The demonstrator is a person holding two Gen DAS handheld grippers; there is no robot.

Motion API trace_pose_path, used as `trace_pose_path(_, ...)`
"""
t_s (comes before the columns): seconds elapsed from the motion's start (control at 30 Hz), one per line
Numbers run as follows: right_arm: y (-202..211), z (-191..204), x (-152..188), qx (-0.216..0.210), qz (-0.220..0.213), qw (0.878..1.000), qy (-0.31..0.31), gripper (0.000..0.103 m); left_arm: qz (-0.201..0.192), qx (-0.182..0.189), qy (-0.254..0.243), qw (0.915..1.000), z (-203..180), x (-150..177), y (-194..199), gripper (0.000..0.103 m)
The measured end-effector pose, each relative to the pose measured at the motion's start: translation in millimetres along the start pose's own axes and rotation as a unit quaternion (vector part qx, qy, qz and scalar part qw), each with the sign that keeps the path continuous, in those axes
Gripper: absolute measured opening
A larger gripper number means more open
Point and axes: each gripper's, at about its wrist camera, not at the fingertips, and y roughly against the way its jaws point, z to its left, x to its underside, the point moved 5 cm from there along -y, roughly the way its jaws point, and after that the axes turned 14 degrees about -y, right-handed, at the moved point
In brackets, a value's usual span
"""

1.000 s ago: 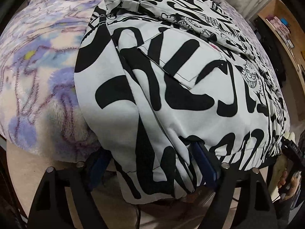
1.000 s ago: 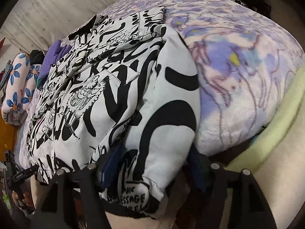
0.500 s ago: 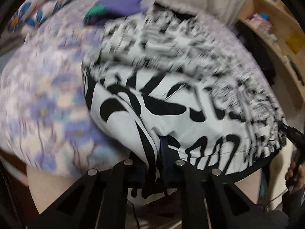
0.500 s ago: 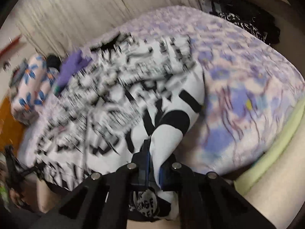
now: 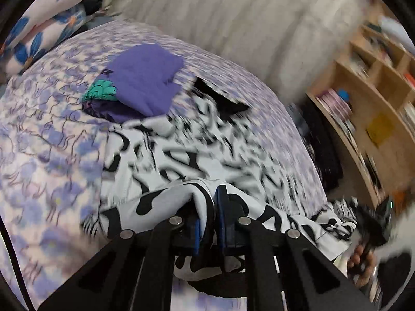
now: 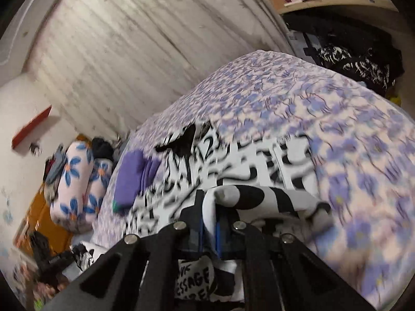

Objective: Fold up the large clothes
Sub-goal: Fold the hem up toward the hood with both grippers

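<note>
A large white garment with bold black print lies spread on the bed, also seen in the right wrist view. My left gripper is shut on its near hem, with a fold of cloth pinched between the blue pads and lifted off the bed. My right gripper is shut on the other near corner of the garment, cloth bunched over its fingers and a printed label hanging below. The other gripper and the hand holding it show at the left wrist view's right edge. Both views are motion-blurred.
The bed has a purple flowered blanket. A folded purple garment lies beyond the printed one. Flowered pillows lie at the bed's head. A wooden shelf unit stands to the right, and dark clothes are piled beside the bed.
Both grippers went from open around the hem to shut on it, then lifted and carried the near edge up and forward over the garment. The views now look across the bed.
</note>
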Motion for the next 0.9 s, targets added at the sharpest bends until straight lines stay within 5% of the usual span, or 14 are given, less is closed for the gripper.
trace_pose_path(0.07, -33, -11, -24, 0.014, 0.006, 0.999, -0.039, 0.017, 0.010, -0.007, 0.013, 0.9998, 13, -16, -31, 0.027)
trace_pose_path(0.1, -57, -18, -36, 0.022, 0.023, 0.998, -0.062, 0.029, 0.027, -0.007, 0.026, 0.9993, 21, -22, -51, 0.044)
trace_pose_path(0.17, -79, -26, -45, 0.034, 0.032, 0.996, -0.077, 0.048, 0.046, 0.002, 0.046, 0.9979, 32, -27, -80, 0.058)
trace_pose_path(0.27, -101, -34, -45, 0.049, 0.034, 0.996, -0.073, 0.056, 0.058, -0.020, 0.040, 0.9973, 41, -27, -106, 0.070)
trace_pose_path(0.47, -131, -57, -22, 0.113, 0.066, 0.991, 0.004, 0.057, 0.074, -0.040, -0.016, 0.9963, 48, -17, -129, 0.072)
trace_pose_path(0.57, -142, -66, -14, 0.148, 0.078, 0.985, 0.050, 0.057, 0.083, -0.078, -0.057, 0.9919, 58, -12, -141, 0.072)
trace_pose_path(0.63, -149, -69, -16, 0.171, 0.075, 0.979, 0.086, 0.057, 0.093, -0.107, -0.083, 0.9865, 68, -12, -149, 0.072)
trace_pose_path(0.9, -192, -73, -40, 0.221, 0.085, 0.957, 0.165, 0.057, 0.122, -0.130, -0.120, 0.9766, 88, -23, -187, 0.072)
